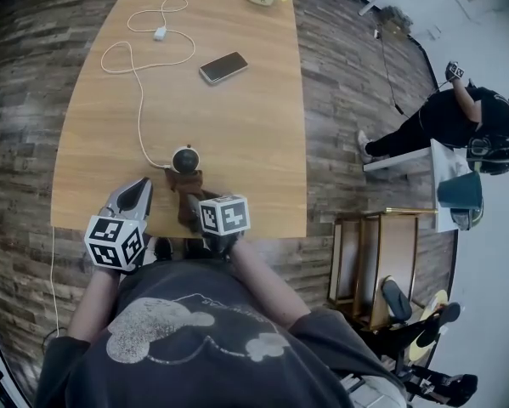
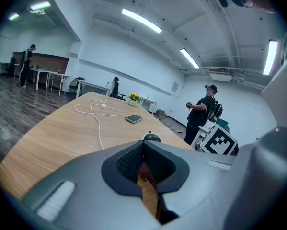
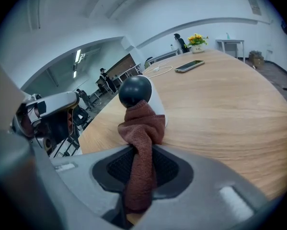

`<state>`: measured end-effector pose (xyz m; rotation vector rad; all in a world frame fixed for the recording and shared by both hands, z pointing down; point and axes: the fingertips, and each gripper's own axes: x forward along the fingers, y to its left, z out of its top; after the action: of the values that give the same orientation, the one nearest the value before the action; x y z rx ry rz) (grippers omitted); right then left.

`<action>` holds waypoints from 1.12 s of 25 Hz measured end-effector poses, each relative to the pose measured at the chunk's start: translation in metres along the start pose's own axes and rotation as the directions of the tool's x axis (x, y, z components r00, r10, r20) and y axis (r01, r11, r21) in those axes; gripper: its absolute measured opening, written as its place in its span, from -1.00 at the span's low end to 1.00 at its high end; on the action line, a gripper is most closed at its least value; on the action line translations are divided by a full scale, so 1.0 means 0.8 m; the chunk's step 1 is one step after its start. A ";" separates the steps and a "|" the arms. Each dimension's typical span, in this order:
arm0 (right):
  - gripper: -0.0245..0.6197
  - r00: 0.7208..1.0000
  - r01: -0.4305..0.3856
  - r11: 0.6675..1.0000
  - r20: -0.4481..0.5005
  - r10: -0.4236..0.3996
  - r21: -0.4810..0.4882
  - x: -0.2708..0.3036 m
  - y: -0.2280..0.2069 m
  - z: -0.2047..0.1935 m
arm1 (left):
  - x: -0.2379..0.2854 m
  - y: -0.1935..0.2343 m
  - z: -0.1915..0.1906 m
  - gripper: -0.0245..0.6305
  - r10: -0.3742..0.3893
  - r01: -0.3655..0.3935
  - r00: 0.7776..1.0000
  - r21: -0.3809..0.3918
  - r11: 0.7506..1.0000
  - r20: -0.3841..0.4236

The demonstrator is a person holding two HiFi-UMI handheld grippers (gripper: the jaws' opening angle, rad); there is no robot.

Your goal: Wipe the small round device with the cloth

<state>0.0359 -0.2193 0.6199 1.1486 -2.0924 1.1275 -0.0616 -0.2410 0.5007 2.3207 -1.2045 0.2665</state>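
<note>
Left hand-held gripper (image 2: pixel 144 152) closed, right hand-held gripper (image 3: pixel 143 166) pinching one cloth (image 3: pixel 142 127), one round device (image 3: pixel 135 91)

Brightness: all three views are bright and even, under cool white indoor light.
Source: long white ceiling light strips (image 2: pixel 141 20), overhead in both gripper views.
Shadows: soft and short, with only a thin dark edge beneath the flat dark phone (image 1: pixel 223 67) on the pale wooden table (image 1: pixel 246 134).
Glare: the strips burn out to plain white, and a mild sheen lies on the table in the right gripper view.
Distortion: strong fisheye bowing, with black vignette corners in both gripper views.
Focus: the grey body of the left gripper (image 2: pixel 144 147), close to the lens, is soft. The rust-brown terry cloth (image 3: pixel 142 128) is crisp, its weave visible.
</note>
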 end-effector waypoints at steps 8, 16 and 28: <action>-0.68 0.991 0.073 0.990 0.120 -0.058 -0.118 -0.069 -0.013 0.022 | 0.002 -0.001 -0.001 -0.87 0.011 -0.011 1.000 -0.007 1.000 0.014; -0.68 0.924 0.084 0.996 0.375 -0.074 -0.011 -0.123 -0.033 0.086 | -0.004 -0.005 -0.001 -0.87 0.018 -0.018 0.999 -0.004 1.000 0.029; -0.68 0.944 0.072 0.997 0.324 -0.069 0.003 -0.056 -0.044 0.103 | -0.022 0.007 -0.002 -0.87 0.059 -0.059 0.998 -0.006 0.998 0.032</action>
<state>0.0866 -0.2799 0.5584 1.4763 -2.2719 0.9453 -0.0762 -0.2300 0.4972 2.2958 -1.2888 0.2478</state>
